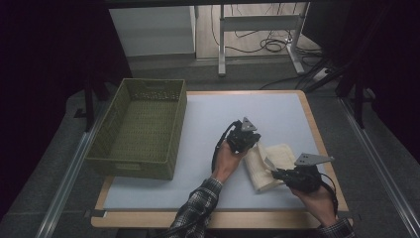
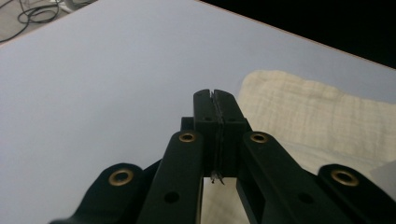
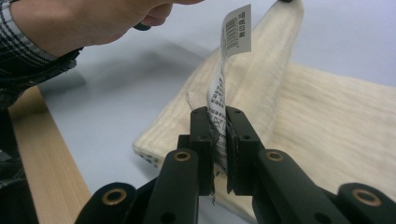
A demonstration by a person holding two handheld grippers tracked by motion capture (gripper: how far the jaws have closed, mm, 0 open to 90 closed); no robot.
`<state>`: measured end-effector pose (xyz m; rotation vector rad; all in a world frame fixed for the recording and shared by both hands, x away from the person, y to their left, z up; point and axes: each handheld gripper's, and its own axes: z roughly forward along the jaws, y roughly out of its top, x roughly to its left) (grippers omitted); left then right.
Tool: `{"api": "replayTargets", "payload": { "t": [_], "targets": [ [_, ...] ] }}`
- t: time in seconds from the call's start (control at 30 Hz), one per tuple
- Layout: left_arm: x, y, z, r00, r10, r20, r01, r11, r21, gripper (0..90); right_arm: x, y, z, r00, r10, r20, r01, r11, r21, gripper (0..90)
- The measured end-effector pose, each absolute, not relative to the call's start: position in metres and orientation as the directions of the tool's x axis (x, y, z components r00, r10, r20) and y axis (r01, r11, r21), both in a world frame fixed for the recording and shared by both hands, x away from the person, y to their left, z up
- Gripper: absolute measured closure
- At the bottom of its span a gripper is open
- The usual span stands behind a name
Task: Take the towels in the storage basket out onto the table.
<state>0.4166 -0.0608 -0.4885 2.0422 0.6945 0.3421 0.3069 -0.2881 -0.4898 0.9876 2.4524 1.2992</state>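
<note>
Item: cream cloth [image 1: 270, 166], folded, ribbed or gauze-like weave, lying on the pale blue table mat [image 1: 208, 124] toward the near right part of the table, between the two hands. Attached to it: a white care label [image 3: 229, 60] printed with symbols and a barcode, standing up from the cloth's near edge in the right gripper view. Right gripper [image 3: 218, 135]: jaws closed on the lower part of the care label, which passes up between the pads and rises free above them; the cloth itself lies just beyond and under the jaw tips, its folded edge running away to the upper right; whether any fold of the cloth is also caught cannot be told. In the high view this gripper [image 1: 277, 172] sits at the cloth's near right edge, held in the right hand [image 1: 317, 201]. Left gripper [image 2: 215, 100]: jaws pressed together, nothing visibly between the tips; the cloth [image 2: 322, 116] lies to the right of and below the jaws in its own view, close beside them, with bare mat ahead and to the left. In the high view it [image 1: 250, 141] is at the cloth's far left corner, held in the left hand [image 1: 227, 161] with a plaid sleeve [image 1: 195, 210]. Also present: green woven basket [image 1: 141, 163], standing at the left of the mat, well apart from the cloth.
</note>
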Motion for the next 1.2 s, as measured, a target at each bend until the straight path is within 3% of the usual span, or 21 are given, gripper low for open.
{"api": "replayTargets", "payload": {
  "t": [0.67, 0.7, 0.9, 1.1, 1.2],
  "targets": [
    [0.434, -0.119, -0.501, 0.818, 0.574, -0.018, 0.344, -0.464, 0.816, 88.4, 0.311, -0.33, -0.501, -0.679, 0.722, 0.13, 0.52, 0.35, 0.779, 81.8],
    [0.434, -0.12, -0.502, 0.817, 0.576, -0.021, 0.347, -0.462, 0.816, 86.8, 0.312, -0.331, -0.502, -0.675, 0.726, 0.132, 0.526, 0.348, 0.776, 81.1],
    [0.433, -0.121, -0.5, 0.801, 0.598, -0.026, 0.349, -0.431, 0.832, 56.3, 0.313, -0.339, -0.504, -0.643, 0.76, 0.095, 0.52, 0.343, 0.783, 69.2],
    [0.43, -0.109, -0.495, 0.783, 0.623, -0.005, 0.346, -0.428, 0.835, 44.2, 0.311, -0.356, -0.5, -0.594, 0.801, 0.067, 0.53, 0.327, 0.782, 60.0],
    [0.429, -0.101, -0.495, 0.777, 0.629, -0.006, 0.352, -0.427, 0.833, 42.6, 0.31, -0.368, -0.5, -0.566, 0.822, 0.061, 0.543, 0.316, 0.778, 58.8]
  ]
}}
